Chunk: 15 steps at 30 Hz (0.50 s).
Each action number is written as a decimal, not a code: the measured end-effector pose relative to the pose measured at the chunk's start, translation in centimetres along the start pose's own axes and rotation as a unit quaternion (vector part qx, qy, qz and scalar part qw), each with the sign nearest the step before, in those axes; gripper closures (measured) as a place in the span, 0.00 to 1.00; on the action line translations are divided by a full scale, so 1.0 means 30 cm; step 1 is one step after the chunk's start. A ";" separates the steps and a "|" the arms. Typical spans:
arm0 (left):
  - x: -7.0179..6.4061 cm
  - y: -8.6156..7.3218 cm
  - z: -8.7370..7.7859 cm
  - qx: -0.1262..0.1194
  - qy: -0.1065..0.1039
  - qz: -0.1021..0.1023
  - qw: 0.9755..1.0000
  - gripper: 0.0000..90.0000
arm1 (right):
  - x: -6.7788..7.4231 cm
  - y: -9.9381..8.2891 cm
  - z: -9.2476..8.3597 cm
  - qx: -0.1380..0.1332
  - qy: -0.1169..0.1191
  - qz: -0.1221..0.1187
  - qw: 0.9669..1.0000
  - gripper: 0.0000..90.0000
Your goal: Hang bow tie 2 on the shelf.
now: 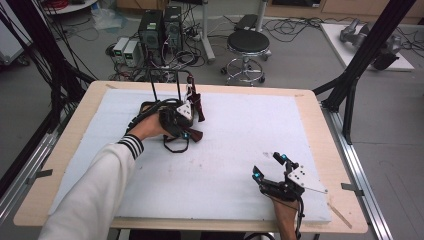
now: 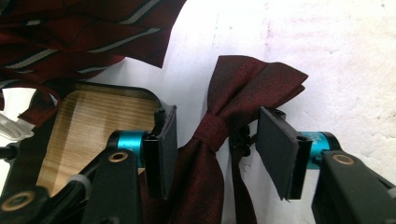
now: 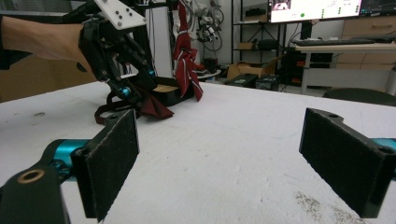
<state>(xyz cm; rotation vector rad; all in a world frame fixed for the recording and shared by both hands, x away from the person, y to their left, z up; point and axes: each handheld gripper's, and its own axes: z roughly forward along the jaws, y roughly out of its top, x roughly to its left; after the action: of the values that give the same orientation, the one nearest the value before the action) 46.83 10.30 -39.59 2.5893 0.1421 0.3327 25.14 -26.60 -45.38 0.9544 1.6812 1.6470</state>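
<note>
white table [image 1: 240, 150] — left claw [image 2: 217, 140] straddles the bow tie [image 2: 233, 93], unpinched; right claw [image 1: 270, 167] open.

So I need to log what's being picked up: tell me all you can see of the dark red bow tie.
The dark red bow tie is plain woven cloth with a tight centre knot and fanned wings. Its strap trails beside it. It lies on the white table cover, against the black stand's wooden base, between the left gripper's jaws; the pads look not yet pressed on it.
</note>
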 end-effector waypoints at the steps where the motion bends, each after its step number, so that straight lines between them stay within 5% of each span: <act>1: -0.001 0.000 0.001 -0.001 0.000 -0.003 1.000 0.55 | -0.001 0.000 0.000 -0.001 0.000 0.000 1.000 0.12; 15: -0.003 -0.003 0.020 0.020 -0.009 0.004 1.000 0.62 | -0.003 0.000 -0.002 -0.003 0.001 0.006 1.000 0.12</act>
<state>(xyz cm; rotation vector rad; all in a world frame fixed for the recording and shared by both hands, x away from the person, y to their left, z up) 46.89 10.05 -40.16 2.6314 0.1343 0.3121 25.15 -26.71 -45.39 0.9618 1.6736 1.6592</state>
